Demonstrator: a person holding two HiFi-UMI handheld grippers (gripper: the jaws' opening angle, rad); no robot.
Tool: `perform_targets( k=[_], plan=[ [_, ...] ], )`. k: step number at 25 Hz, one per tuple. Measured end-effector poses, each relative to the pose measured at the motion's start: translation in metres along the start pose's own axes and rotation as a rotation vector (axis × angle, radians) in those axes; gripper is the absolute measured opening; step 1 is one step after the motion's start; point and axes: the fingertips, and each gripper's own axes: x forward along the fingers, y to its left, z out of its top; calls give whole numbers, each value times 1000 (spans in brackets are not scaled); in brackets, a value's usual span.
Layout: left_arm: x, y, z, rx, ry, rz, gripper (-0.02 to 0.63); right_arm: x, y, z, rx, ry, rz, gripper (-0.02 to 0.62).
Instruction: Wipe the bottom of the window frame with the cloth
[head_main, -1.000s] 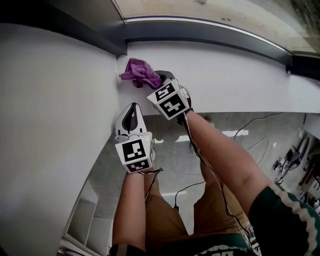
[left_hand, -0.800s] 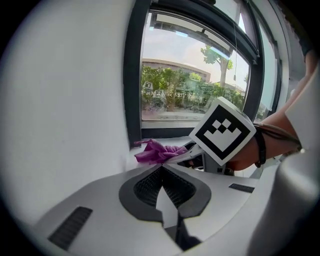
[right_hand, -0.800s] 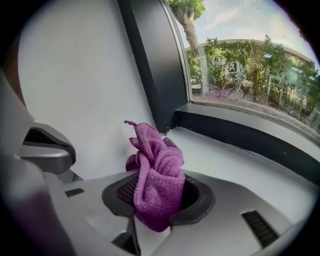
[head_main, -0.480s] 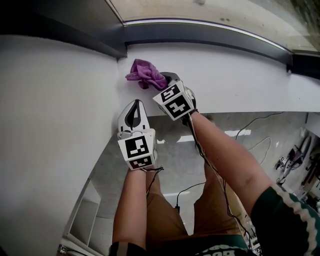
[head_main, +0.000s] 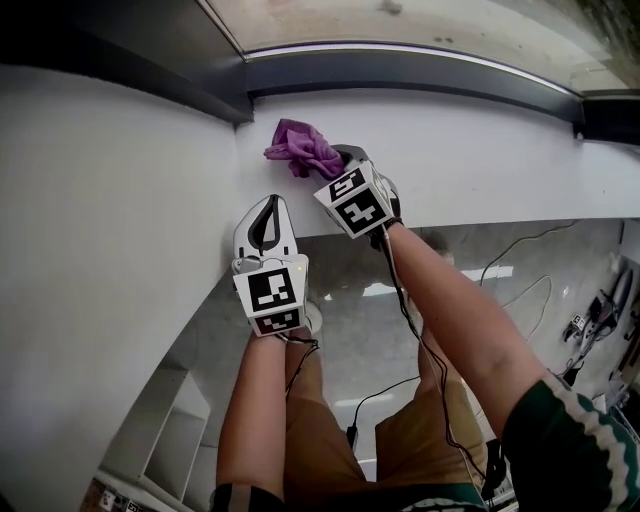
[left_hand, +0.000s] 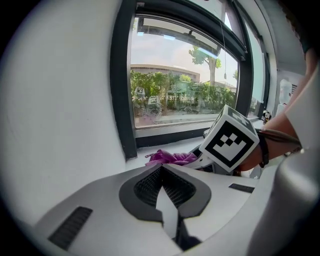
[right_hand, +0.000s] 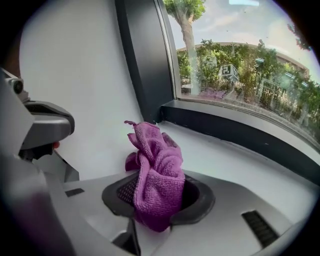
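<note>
the right tool (right_hand: 159, 199) is pinching a purple cloth (right_hand: 156, 172), its jaws closed on the lower end of the bunch so that the rest stands up crumpled beyond the tips. the cloth sits over the white sill (head_main: 470, 150), close to the corner where the sill meets the white wall (head_main: 100, 220) on the left, and just short of the dark bottom frame (head_main: 400, 68) of the window; from where i stand i can't tell whether it touches the sill, and it is not on the frame. the left tool (left_hand: 161, 169) is lower and to the left of the right one, near the sill's front edge beside the wall, with its jaws pressed together at the tips and nothing between them. looking along it, the right tool's marker cube (left_hand: 230, 142) shows just ahead and to the right, with the cloth poking out beyond. past the glass (left_hand: 175, 60) there are trees (left_hand: 170, 92) and a low building. below the sill, both forearms reach up from the person, and a cable (head_main: 520, 240) lies on the grey floor (head_main: 330, 330).
</note>
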Motion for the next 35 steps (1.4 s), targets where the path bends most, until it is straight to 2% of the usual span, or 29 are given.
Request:
perform_targets(
  k=[5,9,19,23,35],
  plan=[
    [0,-4,-6,19,3,16,9,-6,0,-10,-9,-20,16,149],
    [12,-25,-7,23,17,17,9,-16,-21,-22,16,-19,15,149],
    [45,-102,21,48,-1,-72,9,-56,-82,-58,103,-16,-19,149],
    [63,-129,33,68,-3,-106,9,-67,-99,-64,78,-13,-25,149],
    [97,-200,57,127,1,-179,9,-109,-164,-98,131,-21,-83,149]
  ],
)
